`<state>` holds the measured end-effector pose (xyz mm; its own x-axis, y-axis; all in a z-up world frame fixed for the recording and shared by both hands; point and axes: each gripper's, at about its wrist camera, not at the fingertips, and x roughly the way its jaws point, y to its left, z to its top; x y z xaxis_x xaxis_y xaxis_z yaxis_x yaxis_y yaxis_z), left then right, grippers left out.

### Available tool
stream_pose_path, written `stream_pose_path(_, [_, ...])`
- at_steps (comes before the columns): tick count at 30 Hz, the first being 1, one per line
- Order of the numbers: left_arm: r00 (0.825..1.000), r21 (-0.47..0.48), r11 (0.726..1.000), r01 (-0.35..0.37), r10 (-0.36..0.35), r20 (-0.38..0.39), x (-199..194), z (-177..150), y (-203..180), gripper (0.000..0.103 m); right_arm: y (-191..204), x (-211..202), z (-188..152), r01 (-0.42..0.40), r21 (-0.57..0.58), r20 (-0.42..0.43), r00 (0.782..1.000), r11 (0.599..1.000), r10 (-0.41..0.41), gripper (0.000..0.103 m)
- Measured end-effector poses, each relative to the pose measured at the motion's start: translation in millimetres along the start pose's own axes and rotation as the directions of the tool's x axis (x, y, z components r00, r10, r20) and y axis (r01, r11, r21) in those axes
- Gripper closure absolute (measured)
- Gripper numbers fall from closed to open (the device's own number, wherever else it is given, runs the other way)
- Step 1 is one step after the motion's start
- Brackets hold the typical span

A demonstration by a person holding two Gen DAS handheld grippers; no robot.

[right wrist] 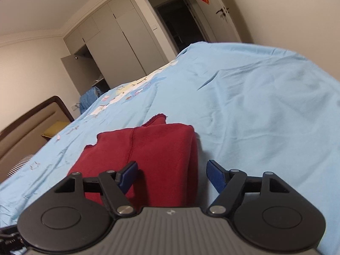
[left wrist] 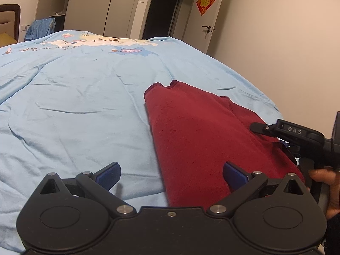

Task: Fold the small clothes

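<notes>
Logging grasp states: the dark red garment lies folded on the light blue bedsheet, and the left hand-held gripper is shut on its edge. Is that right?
Not quite. The left hand-held gripper is open, its blue pads spread apart over the near edge, gripping nothing, as the left wrist view shows. The dark red garment does lie folded on the light blue bedsheet.

Home bedroom, bed (left wrist: 85, 97), wardrobe (right wrist: 119, 40)

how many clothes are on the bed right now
1. A dark red knit garment, already folded over, lies on the light blue bedspread between the open left claw and open right claw. Another piece could be hidden beneath it or out of frame.
</notes>
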<state>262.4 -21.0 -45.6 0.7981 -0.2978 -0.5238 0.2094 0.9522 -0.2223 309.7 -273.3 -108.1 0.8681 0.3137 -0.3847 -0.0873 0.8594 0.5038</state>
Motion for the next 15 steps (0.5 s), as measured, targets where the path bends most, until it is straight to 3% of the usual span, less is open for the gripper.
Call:
stream_pose_path(2, [1.0, 0.008, 1.0, 0.005, -0.005, -0.003, 2, 3, -2, 0.001, -6, 10, 0, -0.039, 0.041, -0.03, 0.999, 0.998, 0.04, 0.027])
stream_pose_path(7, [0.998, -0.017, 0.998, 0.053, -0.053, -0.021, 11, 17, -2, 0.001, -14, 14, -8, -0.086, 0.049, 0.003, 0.996, 0.995, 0.086, 0.027])
stream_pose_path(12, [0.991, -0.056, 0.998, -0.032, 0.024, -0.13, 37, 32, -2, 0.001, -15, 11, -15, -0.096, 0.038, 0.036, 0.995, 0.995, 0.095, 0.027])
stream_pose_path(15, [0.988, -0.089, 0.996, -0.03, 0.016, -0.151, 43, 33, -1, 0.001, -15, 10, -17, -0.099, 0.036, 0.045, 0.994, 0.994, 0.098, 0.027])
